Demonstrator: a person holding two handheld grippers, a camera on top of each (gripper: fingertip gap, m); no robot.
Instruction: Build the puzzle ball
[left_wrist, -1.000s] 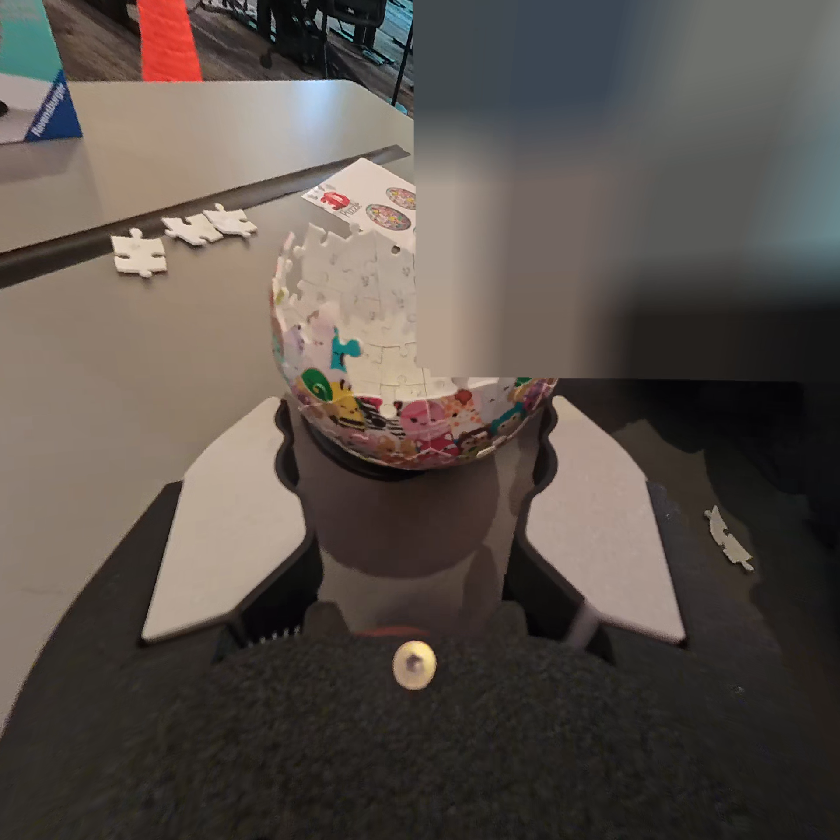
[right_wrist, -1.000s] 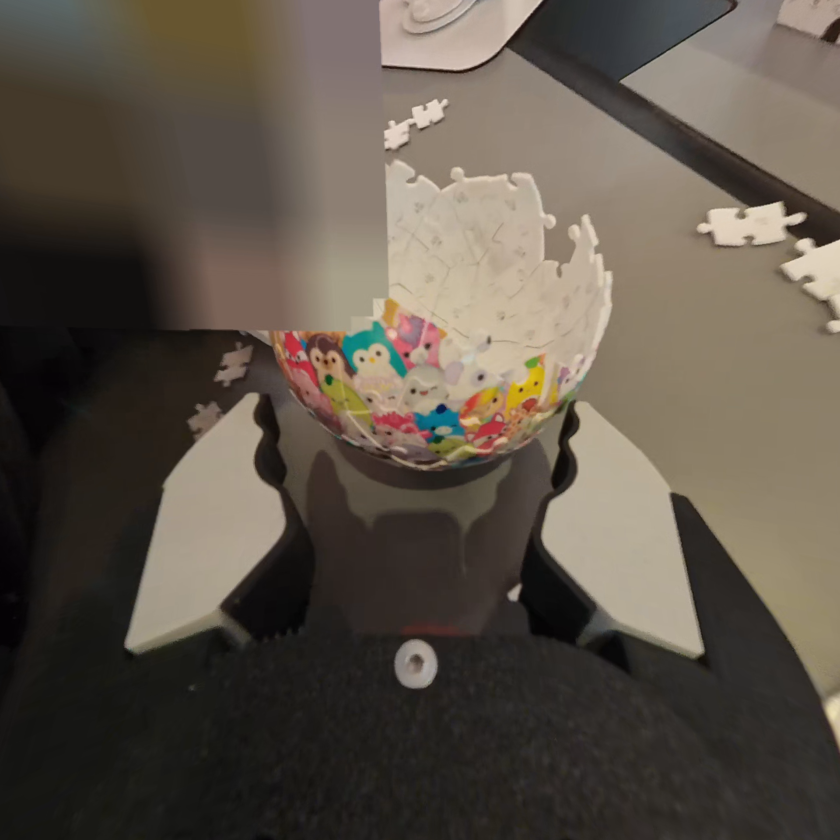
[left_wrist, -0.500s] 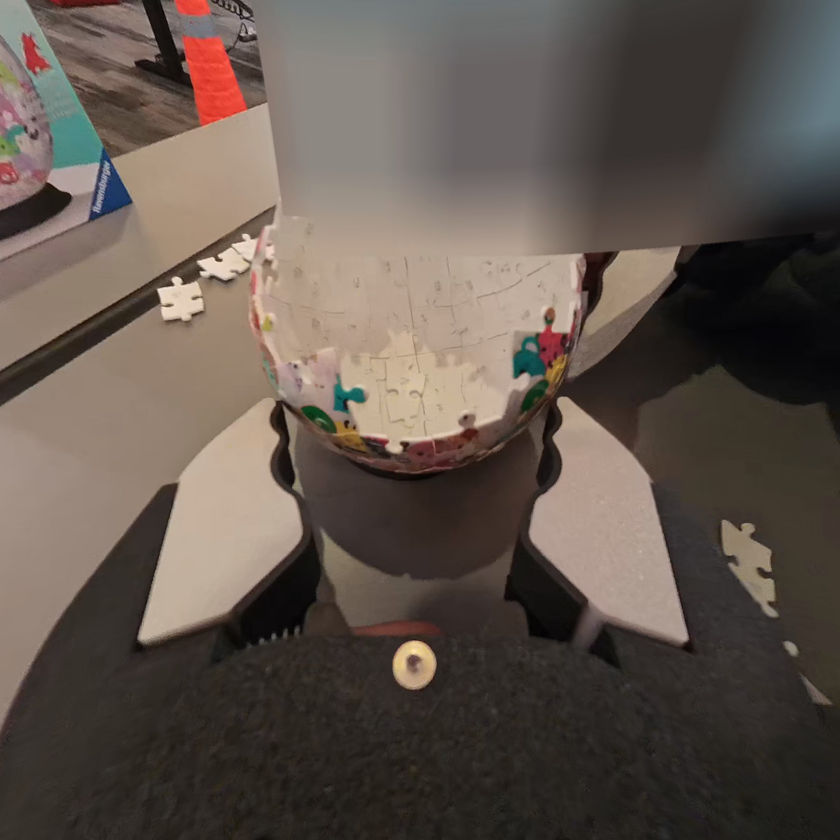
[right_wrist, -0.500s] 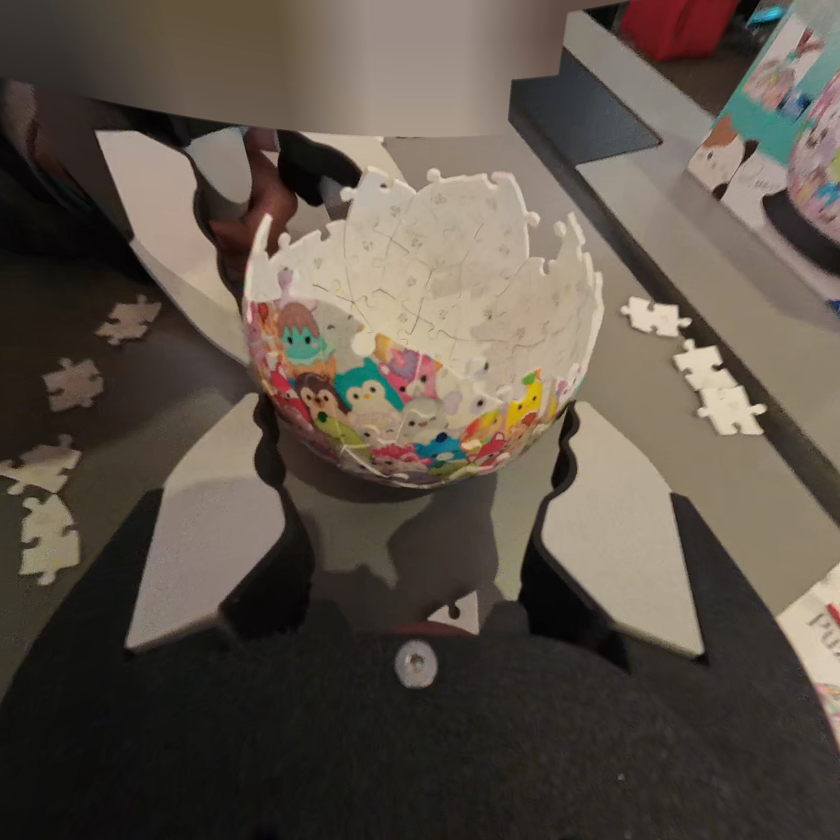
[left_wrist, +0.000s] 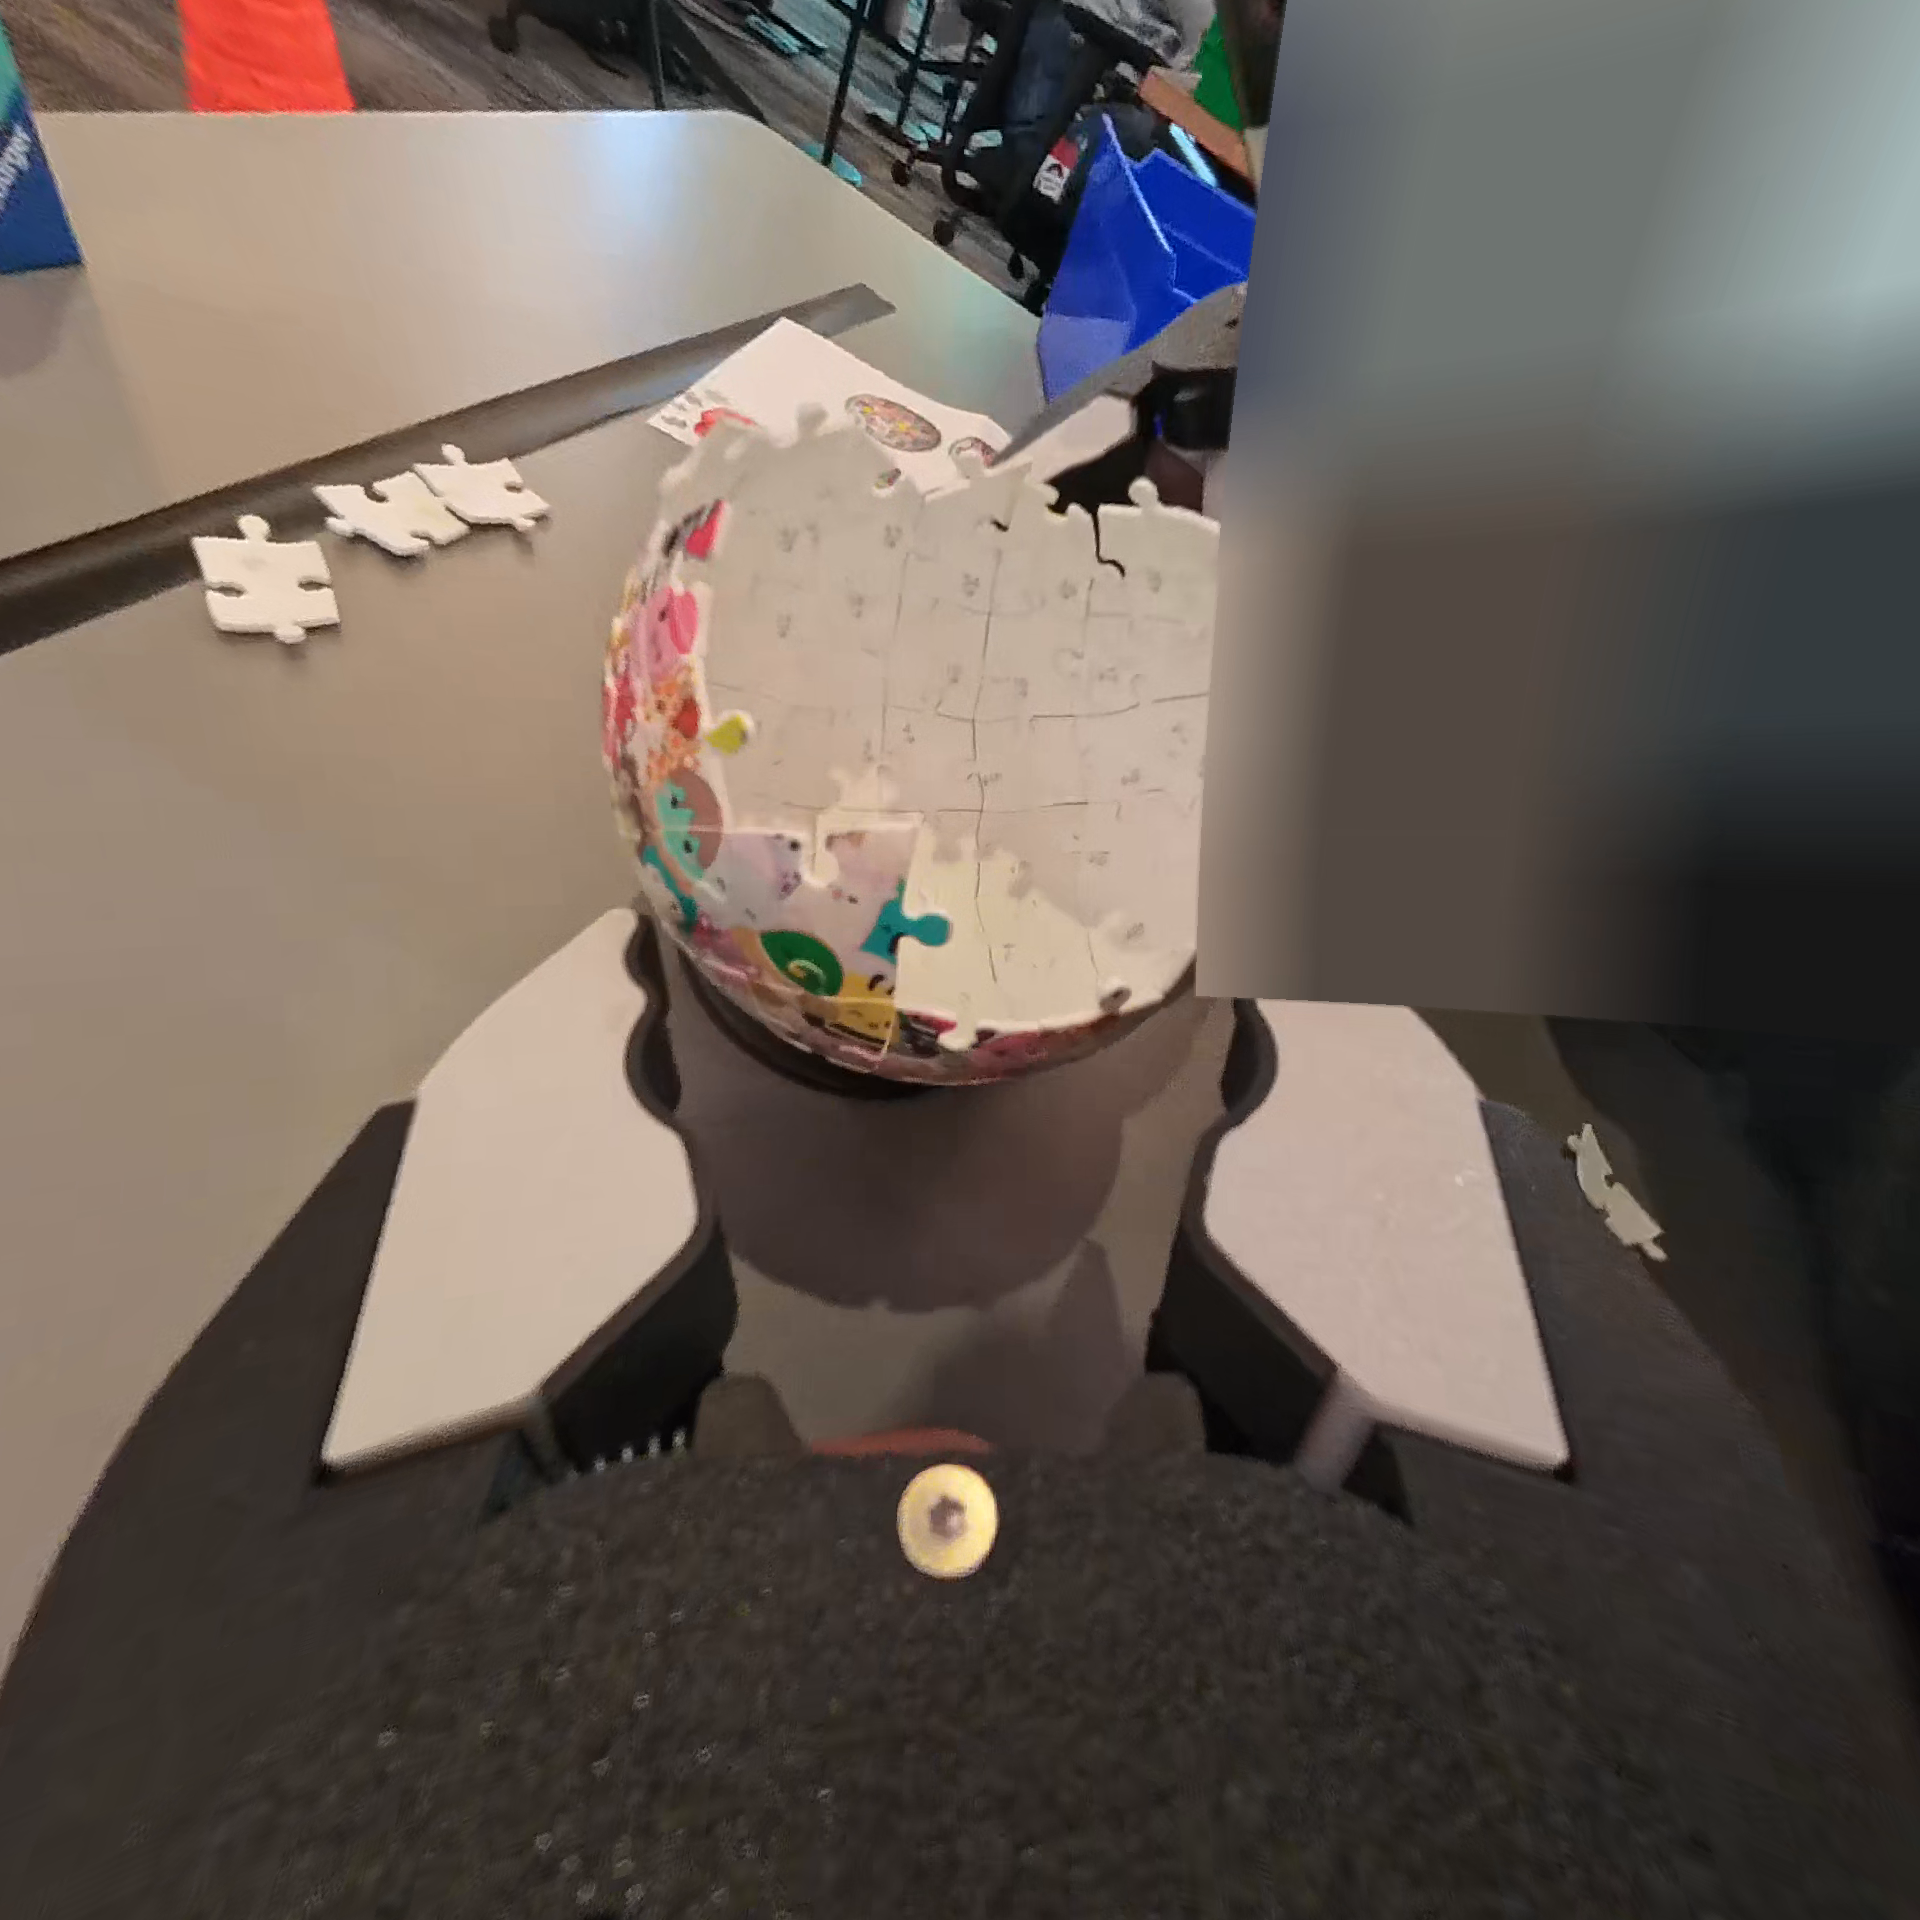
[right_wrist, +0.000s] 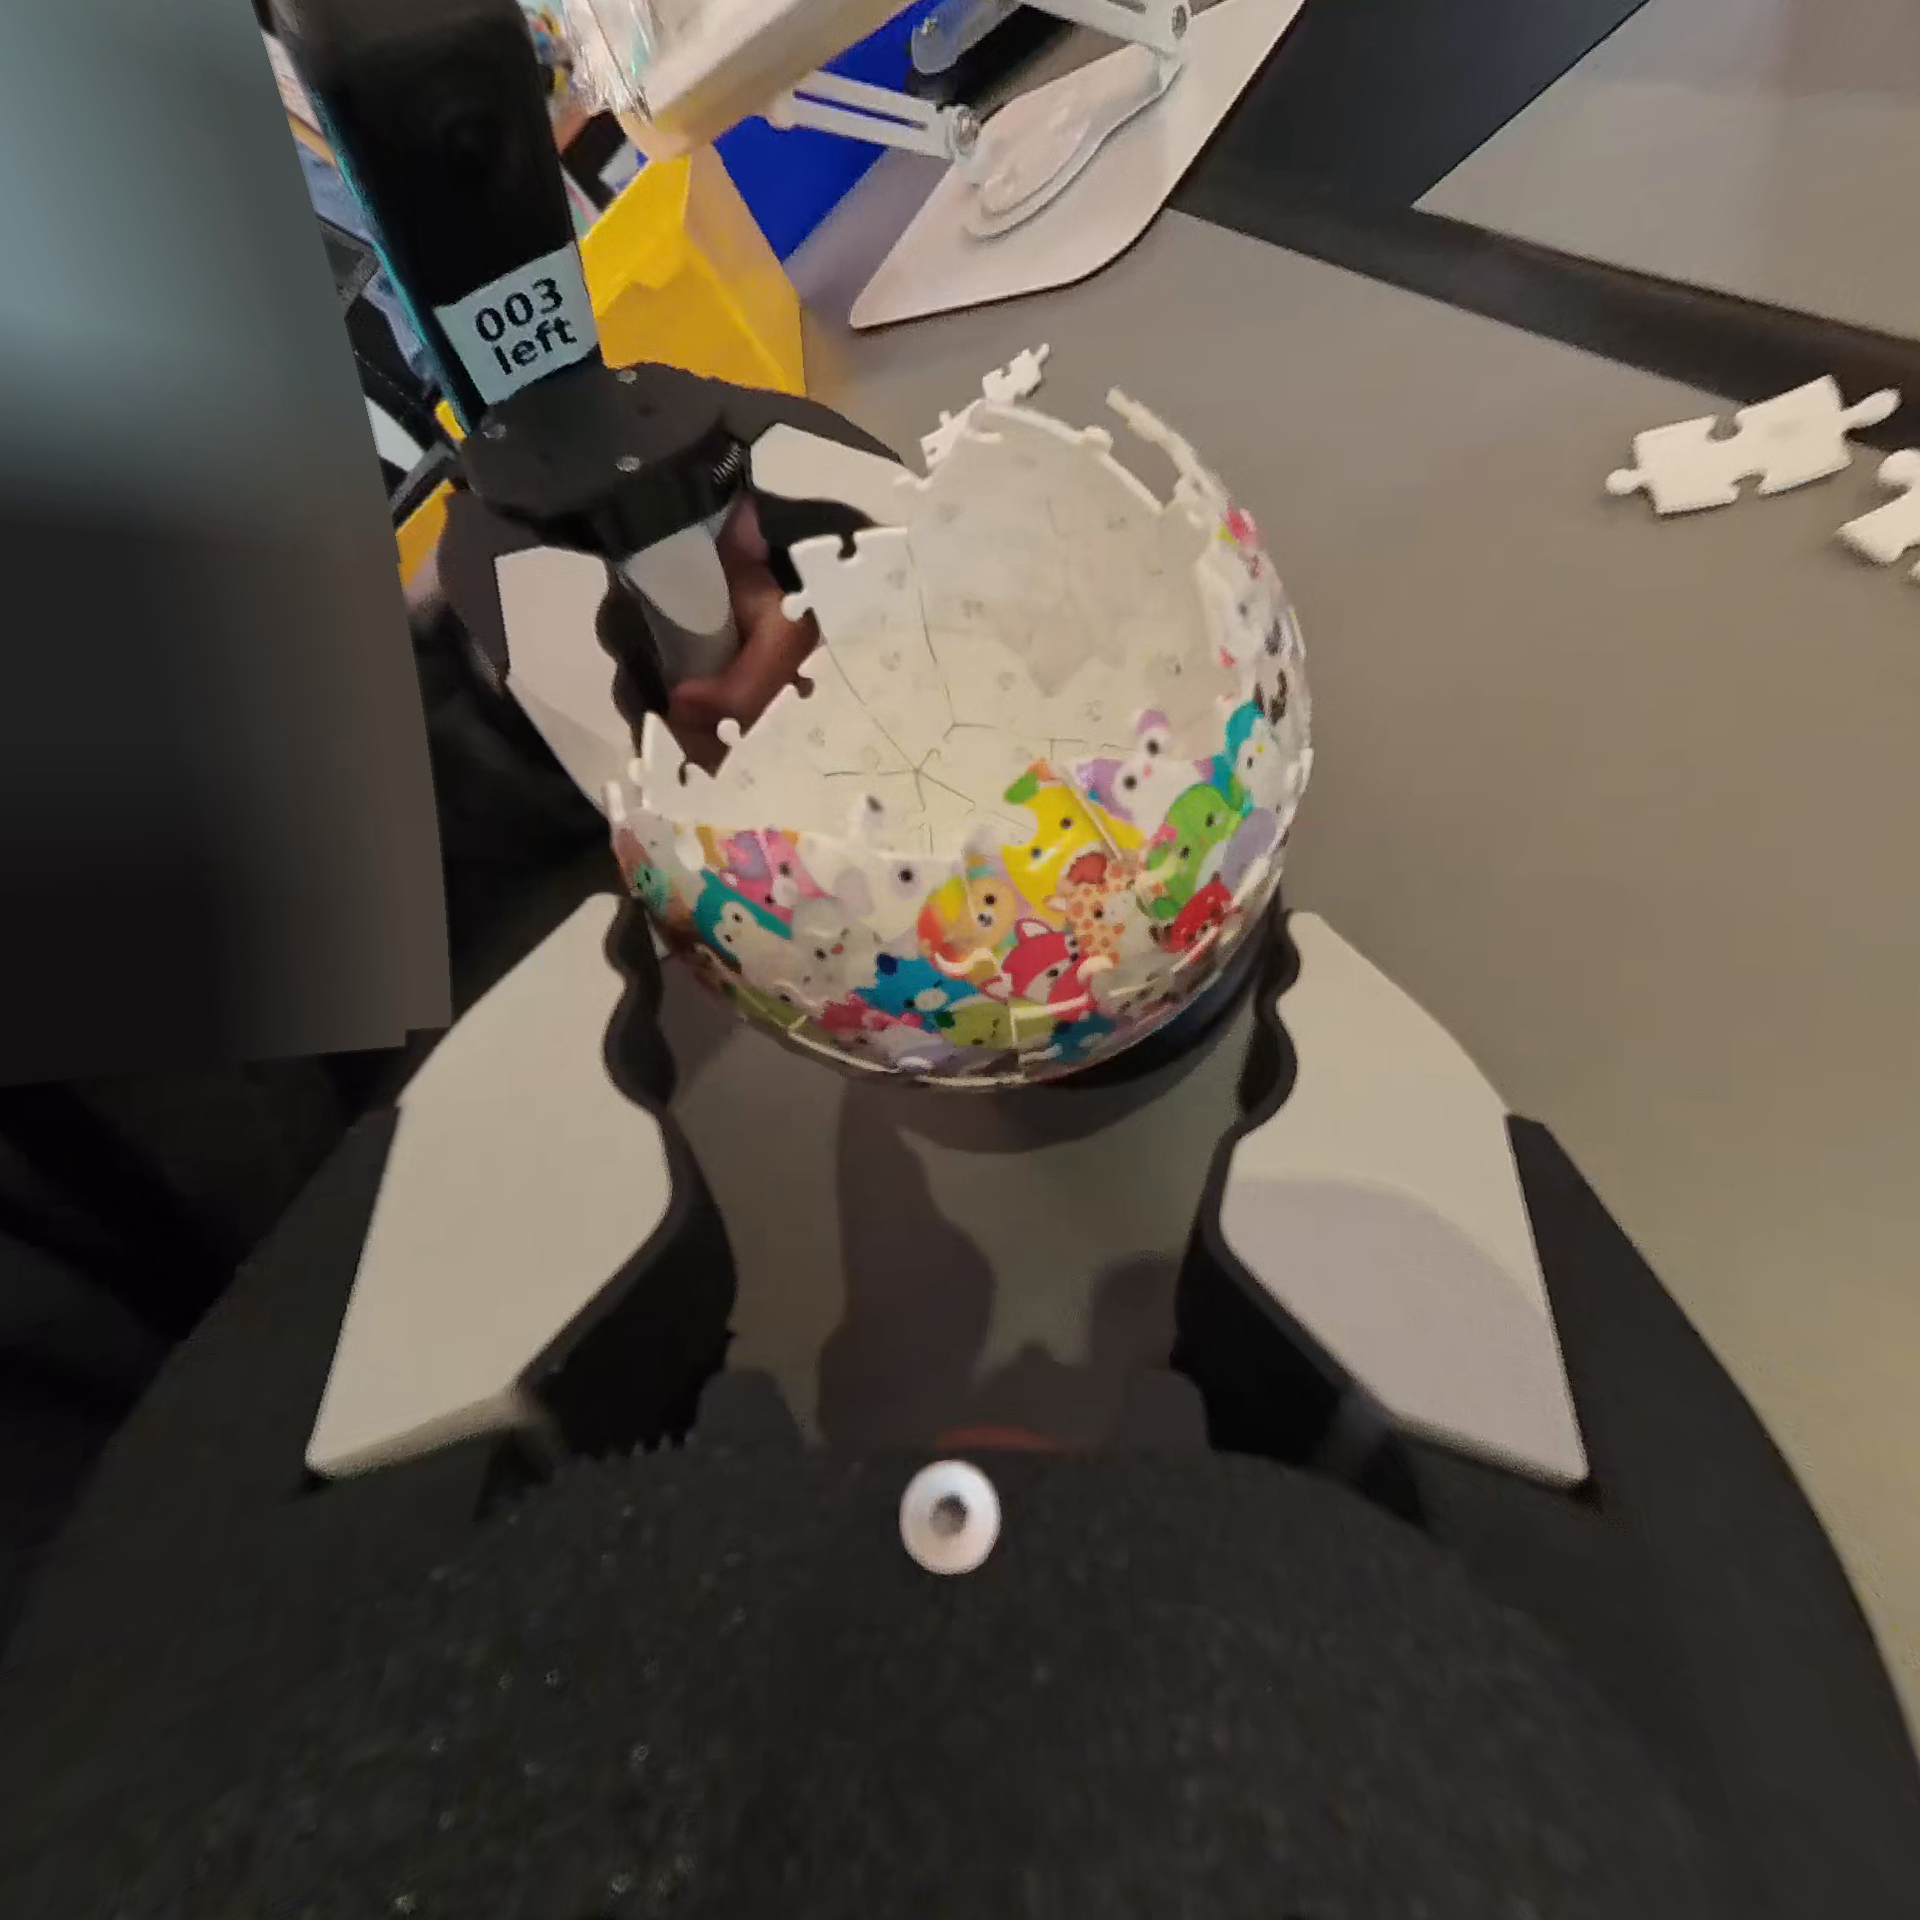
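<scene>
Straddling the half-built puzzle ball (left_wrist: 914, 790), a shell of curved plastic pieces with cartoon animals outside and plain white inside, the left gripper (left_wrist: 940, 997) has its jaws spread wide on either side of the shell's lower curve, and whether they press on it cannot be told. The right gripper (right_wrist: 951, 987) meets the shell from the opposite side, its jaws just as wide around the base, contact again unclear. The shell sits on the grey surface (left_wrist: 312, 883), seemingly on a dark ring, its open ragged rim upward.

Loose white puzzle pieces (left_wrist: 374, 530) lie flat well apart from the shell, with more (right_wrist: 1756, 447) in the right wrist view, and a printed leaflet (left_wrist: 821, 405) lies behind.

The risk, in my judgement, is squeezing: the shell is thin and unsupported at the rim, so closing either pair of jaws hard could buckle seams and pop pieces out. Uneven pushes could tip it off its ring.
</scene>
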